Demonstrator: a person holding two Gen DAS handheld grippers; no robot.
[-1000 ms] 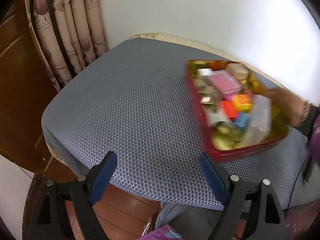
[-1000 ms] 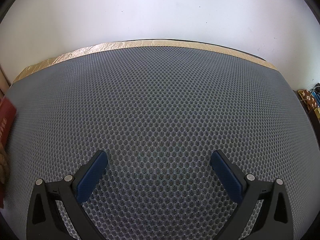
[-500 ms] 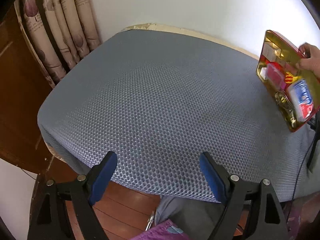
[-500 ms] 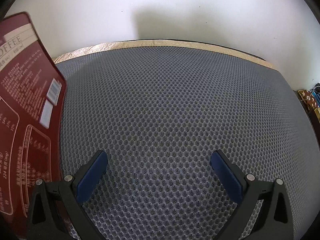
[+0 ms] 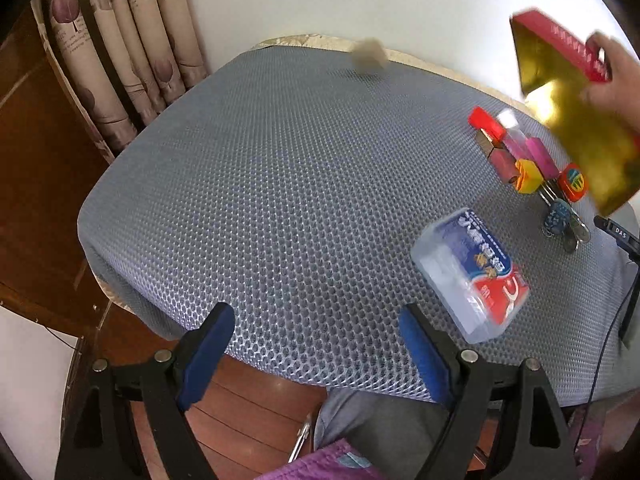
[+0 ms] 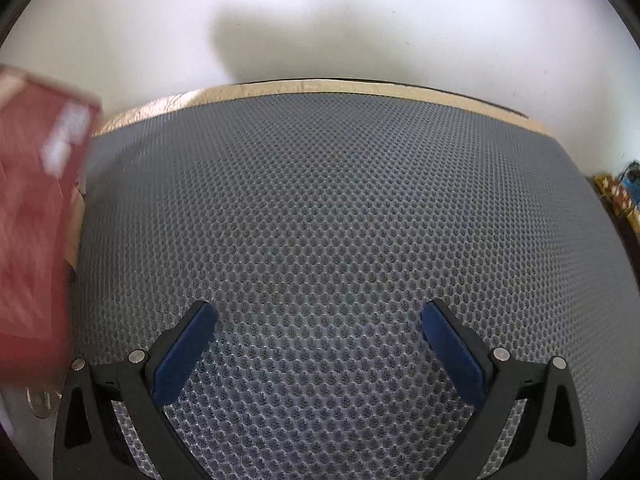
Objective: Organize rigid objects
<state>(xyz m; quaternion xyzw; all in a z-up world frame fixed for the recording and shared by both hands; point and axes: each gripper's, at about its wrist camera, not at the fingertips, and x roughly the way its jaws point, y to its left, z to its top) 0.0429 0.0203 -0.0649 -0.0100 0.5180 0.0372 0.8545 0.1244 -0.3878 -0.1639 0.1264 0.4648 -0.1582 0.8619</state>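
Observation:
In the left wrist view a bare hand (image 5: 616, 76) holds a red tin with a gold inside (image 5: 576, 120) tipped up over the table's right side. Below it lie a clear plastic box with a blue and red label (image 5: 472, 276), red, pink, yellow and orange blocks (image 5: 524, 160) and some keys (image 5: 564, 220). A blurred beige piece (image 5: 370, 54) is near the far edge. My left gripper (image 5: 316, 344) is open and empty at the near edge. My right gripper (image 6: 318, 344) is open and empty over bare mat; the blurred red tin (image 6: 36, 220) fills its left side.
A grey mesh mat (image 5: 260, 180) covers the table. Curtains (image 5: 120, 52) and dark wood (image 5: 36, 200) stand at the left, a white wall (image 6: 320, 20) behind. A black cable (image 5: 620, 272) hangs at the right edge. Wooden floor (image 5: 248, 412) shows below.
The hand lifted the tin off the table and tipped it up; its contents have spilled onto the mat at the right. Both grippers stayed open and nearly still.

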